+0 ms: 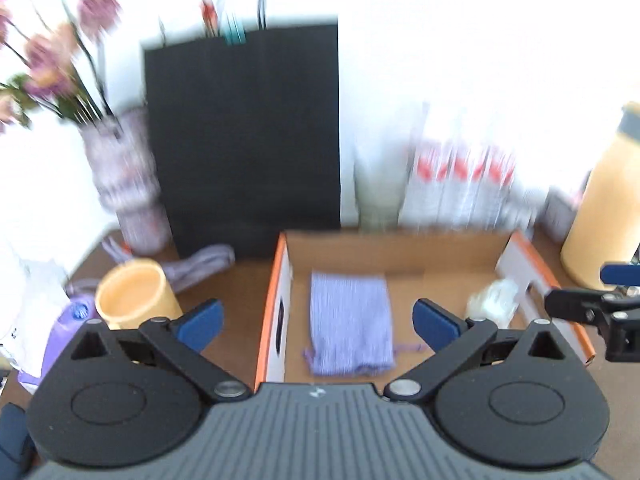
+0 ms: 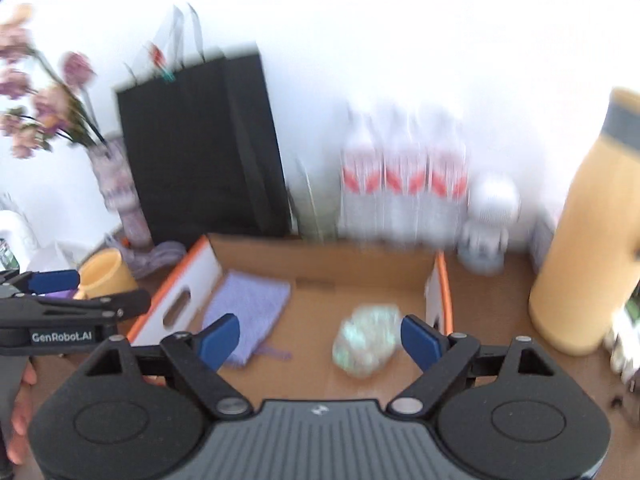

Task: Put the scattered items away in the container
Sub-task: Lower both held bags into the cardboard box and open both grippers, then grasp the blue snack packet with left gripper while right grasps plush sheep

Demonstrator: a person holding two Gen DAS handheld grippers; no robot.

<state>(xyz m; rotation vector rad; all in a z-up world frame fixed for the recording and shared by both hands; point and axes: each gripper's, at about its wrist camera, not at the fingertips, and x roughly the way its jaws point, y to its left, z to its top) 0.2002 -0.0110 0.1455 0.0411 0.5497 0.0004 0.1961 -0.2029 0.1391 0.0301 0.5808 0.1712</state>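
Cardboard box (image 1: 400,248) with orange-edged walls sits on the brown table (image 1: 240,280), already holding a lilac knitted pouch (image 1: 350,328) lying flat and a crumpled iridescent wrapper (image 2: 368,340) — both apparently dropped there for tidying. Left gripper (image 1: 318,320) and right gripper (image 2: 320,338) hover above the box, jaws spread wide and empty. Outside it, a yellow cup (image 1: 134,294) waits beside the box's left wall.

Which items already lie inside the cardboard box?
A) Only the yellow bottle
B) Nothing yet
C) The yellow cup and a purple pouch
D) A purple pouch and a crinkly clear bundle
D: the purple pouch lies on the box floor at left, the clear bundle at right.
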